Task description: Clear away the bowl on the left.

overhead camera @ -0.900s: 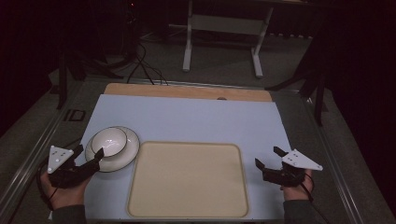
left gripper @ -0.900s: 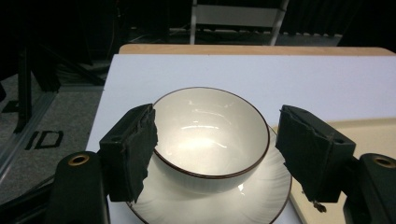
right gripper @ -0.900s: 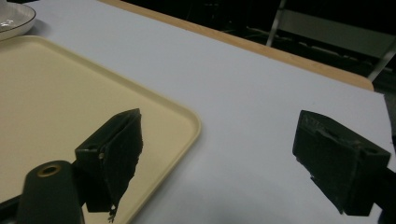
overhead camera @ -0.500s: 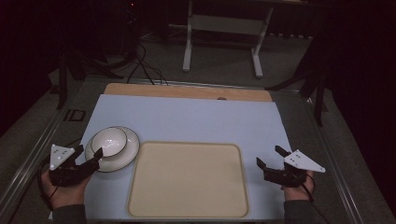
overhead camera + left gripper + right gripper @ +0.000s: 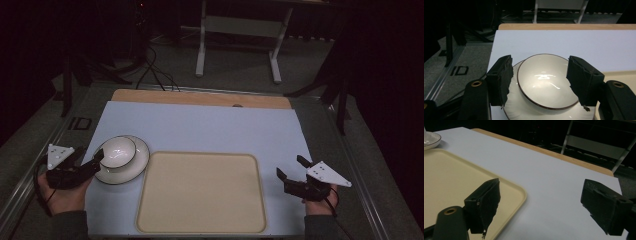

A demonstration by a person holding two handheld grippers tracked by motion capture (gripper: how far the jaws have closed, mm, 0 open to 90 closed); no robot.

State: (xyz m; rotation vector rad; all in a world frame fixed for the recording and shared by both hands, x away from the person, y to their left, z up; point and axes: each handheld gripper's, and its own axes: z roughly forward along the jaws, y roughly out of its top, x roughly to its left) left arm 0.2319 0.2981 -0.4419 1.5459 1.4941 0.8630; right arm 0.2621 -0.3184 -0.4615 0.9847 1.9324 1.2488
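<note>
A white bowl (image 5: 117,150) with a thin dark rim sits inside a white plate (image 5: 134,165), itself dark-edged, on the pale blue table cover (image 5: 210,130) at about nine o'clock from the middle of the table. Just beside the plate, toward three o'clock, lies a cream tray (image 5: 200,192) with rounded corners and nothing on it. The left gripper (image 5: 540,82) is held at the plate's nine o'clock side, its jaws spread wide with the bowl between them in the left gripper view; I cannot tell whether either jaw touches the crockery. The left hand (image 5: 62,195) grips it from below. Out at the tray's three o'clock edge, the right gripper (image 5: 290,172) hangs over bare table cover, jaws wide apart and holding nothing, the right hand (image 5: 317,202) behind it.
</note>
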